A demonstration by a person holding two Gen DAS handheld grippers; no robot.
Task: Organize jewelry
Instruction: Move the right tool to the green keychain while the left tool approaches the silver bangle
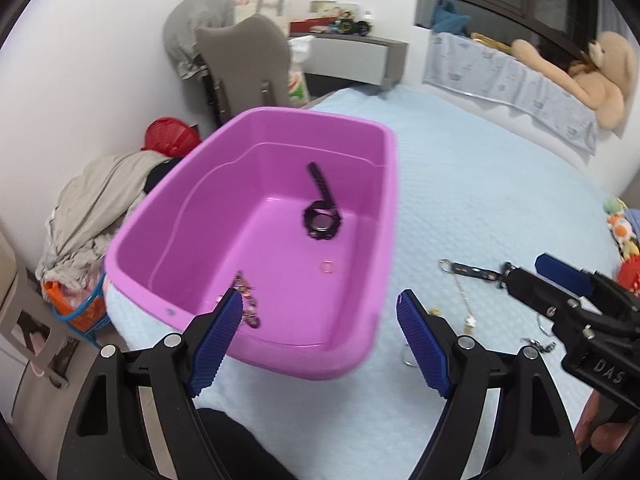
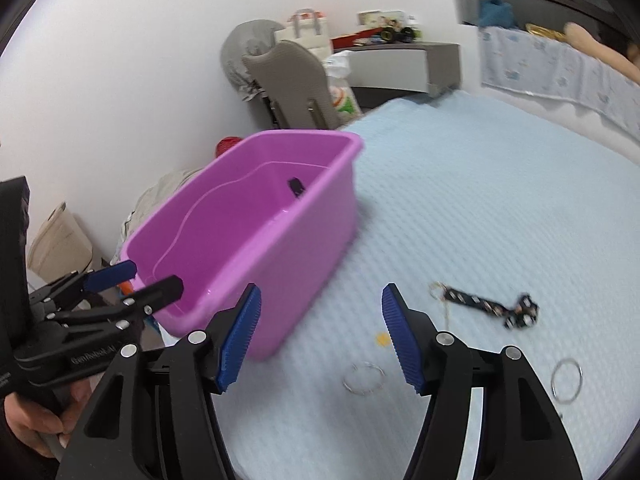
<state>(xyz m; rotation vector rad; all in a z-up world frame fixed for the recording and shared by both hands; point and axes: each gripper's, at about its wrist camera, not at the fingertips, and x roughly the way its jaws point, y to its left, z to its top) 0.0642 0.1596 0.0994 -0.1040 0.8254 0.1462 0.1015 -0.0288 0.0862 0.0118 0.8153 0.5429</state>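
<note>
left wrist: watch [image 1: 322, 216] in purple tub [image 1: 168, 216]

"DAS" on right hand-held gripper [image 1: 524, 276]

one tub [image 1: 192, 216], one watch [image 1: 322, 216], two bangles [image 2: 363, 377].

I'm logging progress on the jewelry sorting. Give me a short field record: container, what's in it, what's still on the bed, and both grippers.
container: purple plastic tub on the light blue bedspread
inside: black wristwatch, small pink ring, dark chain bracelet
still on bed: black beaded strap, two silver bangles, thin pendant chain
left gripper: open, empty
right gripper: open, empty
</note>
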